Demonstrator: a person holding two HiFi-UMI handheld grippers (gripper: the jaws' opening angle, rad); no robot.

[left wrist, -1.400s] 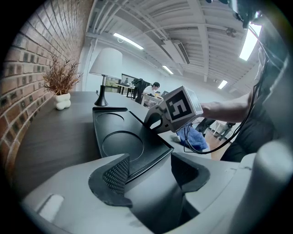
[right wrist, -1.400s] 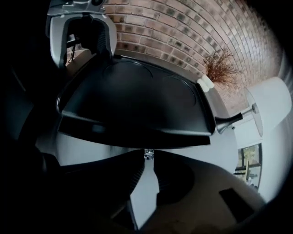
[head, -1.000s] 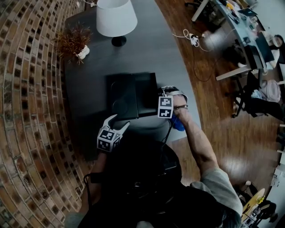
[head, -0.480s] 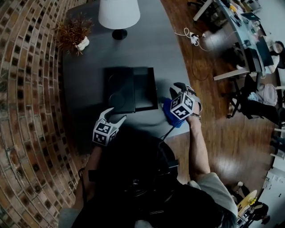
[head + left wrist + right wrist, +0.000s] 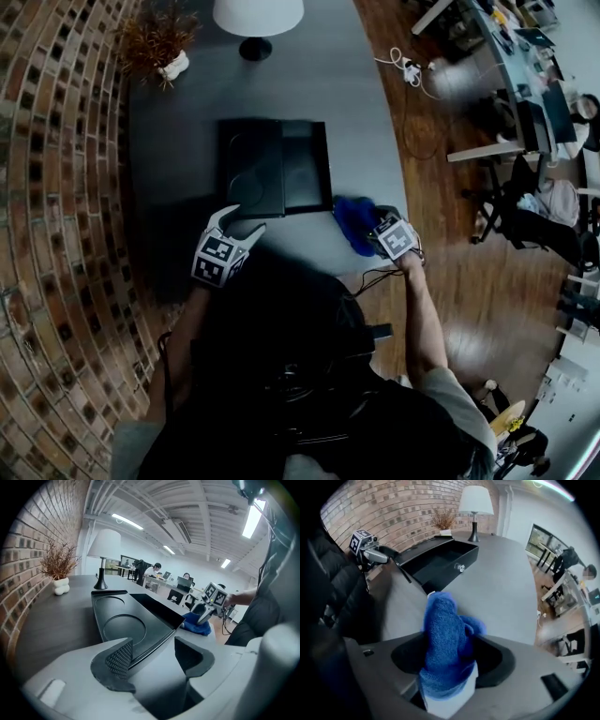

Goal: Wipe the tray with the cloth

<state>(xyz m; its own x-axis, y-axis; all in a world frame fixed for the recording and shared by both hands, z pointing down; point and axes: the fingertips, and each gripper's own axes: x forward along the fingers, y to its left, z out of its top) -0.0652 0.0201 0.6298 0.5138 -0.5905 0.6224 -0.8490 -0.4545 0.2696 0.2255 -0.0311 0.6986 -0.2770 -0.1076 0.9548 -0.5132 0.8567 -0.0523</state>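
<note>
As its jaws have just been opening, right claw (image 5: 450,659) around cloth (image 5: 444,627).

"What did the person wear?"
"A grey short sleeve (image 5: 455,398) and dark clothing (image 5: 281,366) over the torso."
"And the tools?"
"The left gripper (image 5: 244,221) and right gripper (image 5: 375,232) were pale grey. Each bore a black-and-white marker cube (image 5: 217,261), and a black cable (image 5: 375,277) trailed from the right."

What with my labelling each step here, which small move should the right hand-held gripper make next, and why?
Probably lift the right hand-held gripper straight up, clear of the blue cloth. Its jaws have just been opening and stand apart, with the cloth bunched loosely between them on the table, beside the tray rather than in it, so it looks like a release.
</note>
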